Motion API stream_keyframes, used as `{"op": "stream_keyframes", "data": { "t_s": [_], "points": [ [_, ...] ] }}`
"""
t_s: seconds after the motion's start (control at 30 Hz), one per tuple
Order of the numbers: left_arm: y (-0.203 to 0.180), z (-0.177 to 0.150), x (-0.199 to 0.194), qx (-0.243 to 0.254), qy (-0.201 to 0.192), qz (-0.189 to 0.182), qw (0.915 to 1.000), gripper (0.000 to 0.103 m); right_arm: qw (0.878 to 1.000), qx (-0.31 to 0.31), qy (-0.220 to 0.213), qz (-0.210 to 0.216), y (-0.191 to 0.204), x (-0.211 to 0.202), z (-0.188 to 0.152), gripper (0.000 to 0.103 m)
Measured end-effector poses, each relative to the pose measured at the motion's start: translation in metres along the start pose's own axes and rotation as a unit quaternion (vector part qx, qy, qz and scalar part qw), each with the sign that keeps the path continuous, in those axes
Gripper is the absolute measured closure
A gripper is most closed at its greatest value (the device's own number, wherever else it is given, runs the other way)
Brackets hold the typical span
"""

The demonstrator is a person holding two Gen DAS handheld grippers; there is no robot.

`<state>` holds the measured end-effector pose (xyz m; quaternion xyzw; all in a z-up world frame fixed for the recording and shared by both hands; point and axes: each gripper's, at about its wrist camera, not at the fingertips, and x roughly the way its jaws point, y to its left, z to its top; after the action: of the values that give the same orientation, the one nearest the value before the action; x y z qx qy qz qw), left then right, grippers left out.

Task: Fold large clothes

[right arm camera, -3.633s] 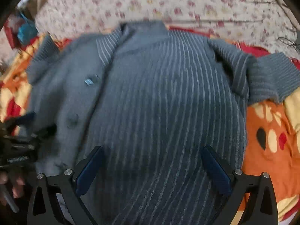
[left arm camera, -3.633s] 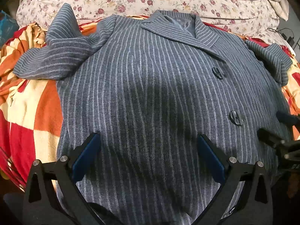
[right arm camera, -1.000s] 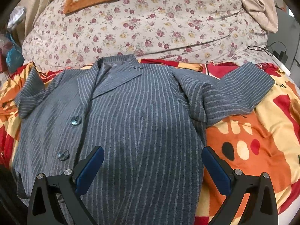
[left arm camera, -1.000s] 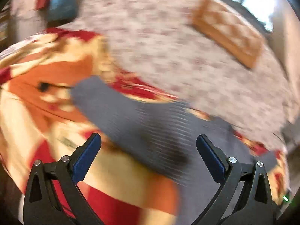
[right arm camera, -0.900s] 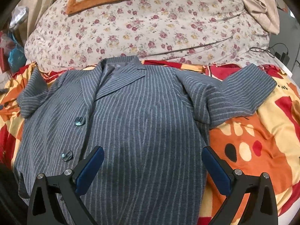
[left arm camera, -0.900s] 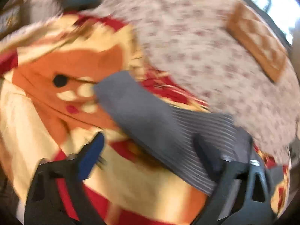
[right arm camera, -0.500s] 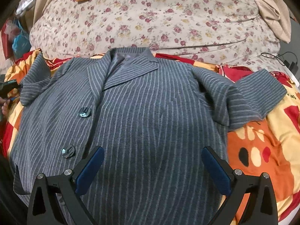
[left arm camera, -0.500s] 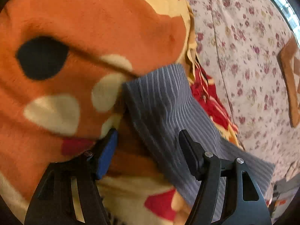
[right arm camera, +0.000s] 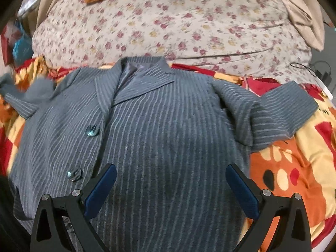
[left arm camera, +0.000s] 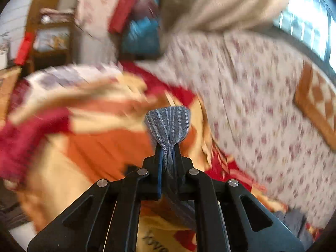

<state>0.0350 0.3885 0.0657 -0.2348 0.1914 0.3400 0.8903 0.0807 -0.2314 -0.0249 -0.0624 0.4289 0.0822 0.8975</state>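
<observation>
Left hand-held gripper clamped on jacket sleeve; right hand-held gripper apart above jacket

A grey pinstriped jacket lay face up on an orange, red and yellow blanket, two buttons showing, collar toward a floral duvet; the right hand-held gripper hovered over its lower front, jaws wide apart

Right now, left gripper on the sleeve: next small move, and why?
Probably carry the grey pinstriped sleeve cuff, pinched in the left gripper, across onto the front of the grey striped jacket. The jacket lies flat, buttoned, sleeves spread out; the right gripper hangs open above it, holding nothing.
</observation>
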Motion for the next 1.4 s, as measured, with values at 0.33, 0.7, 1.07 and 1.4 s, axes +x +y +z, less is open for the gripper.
{"op": "stream_keyframes", "data": {
  "t_s": [0.33, 0.7, 1.07, 1.4],
  "points": [
    [-0.149, -0.038, -0.079, 0.117, 0.017, -0.203, 0.9719, 0.096, 0.994, 0.097, -0.03, -0.042, -0.064, -0.032, -0.008, 0.0],
    [-0.382, -0.263, -0.119, 0.225, 0.243, -0.436, 0.8368, 0.096, 0.977, 0.194, -0.053, -0.071, -0.148, -0.072, -0.044, 0.0],
    [-0.388, -0.367, -0.151, 0.289, 0.346, -0.432, 0.7814, 0.096, 0.969, 0.237, -0.052, -0.049, -0.173, -0.078, -0.056, 0.0],
    [-0.354, -0.304, -0.163, 0.31, 0.328, -0.475, 0.7555, 0.073, 0.972, 0.222, -0.068, -0.043, -0.154, -0.076, -0.045, 0.0]
  ]
}}
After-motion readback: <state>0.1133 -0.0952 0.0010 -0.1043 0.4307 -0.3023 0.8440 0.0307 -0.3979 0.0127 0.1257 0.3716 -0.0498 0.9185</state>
